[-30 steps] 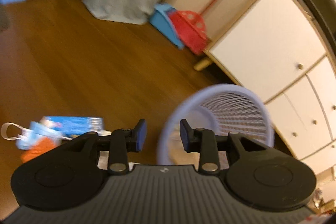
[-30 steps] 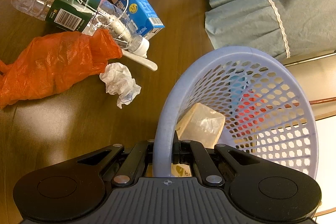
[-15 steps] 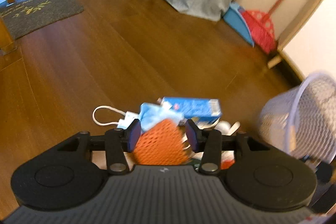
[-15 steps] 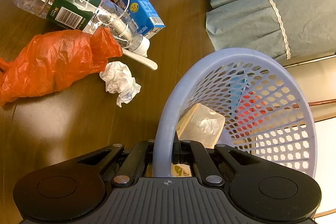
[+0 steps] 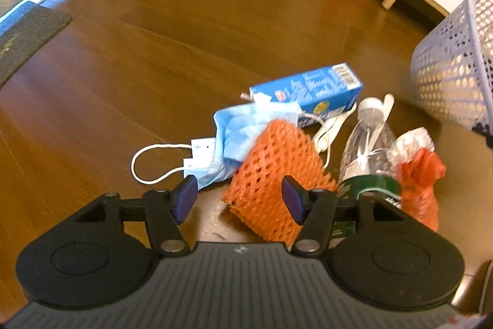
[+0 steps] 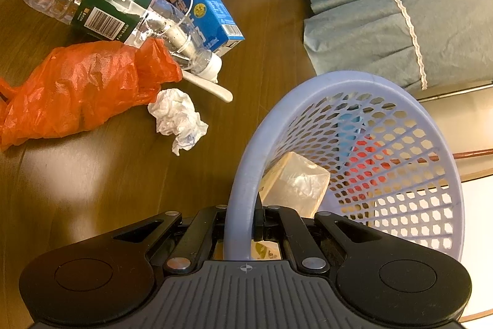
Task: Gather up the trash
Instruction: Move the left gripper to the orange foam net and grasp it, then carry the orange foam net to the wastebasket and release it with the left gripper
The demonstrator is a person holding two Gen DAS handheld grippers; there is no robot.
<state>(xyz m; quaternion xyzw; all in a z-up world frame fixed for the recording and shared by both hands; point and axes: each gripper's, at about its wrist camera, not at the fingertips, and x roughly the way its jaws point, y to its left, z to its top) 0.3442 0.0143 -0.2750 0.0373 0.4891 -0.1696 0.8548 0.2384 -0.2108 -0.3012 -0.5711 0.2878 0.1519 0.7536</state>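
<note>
My left fingers (image 5: 236, 199): spread wide, holding nothing, with the orange foam net (image 5: 274, 181) just ahead between them.
My right fingers (image 6: 243, 225): clamped on the rim of the lavender mesh basket (image 6: 400, 174), tipped on its side.
In basket: a pale crumpled wrapper (image 6: 292, 184).
Bottle (image 6: 101, 5): clear, lying down, green label, barcode; "water" readable.
Carton (image 6: 212, 17): blue, barcode; print too small to read.
Floor beside them: orange plastic bag (image 6: 77, 85), tissue wad (image 6: 178, 116), blue face mask (image 5: 237, 137).
</note>
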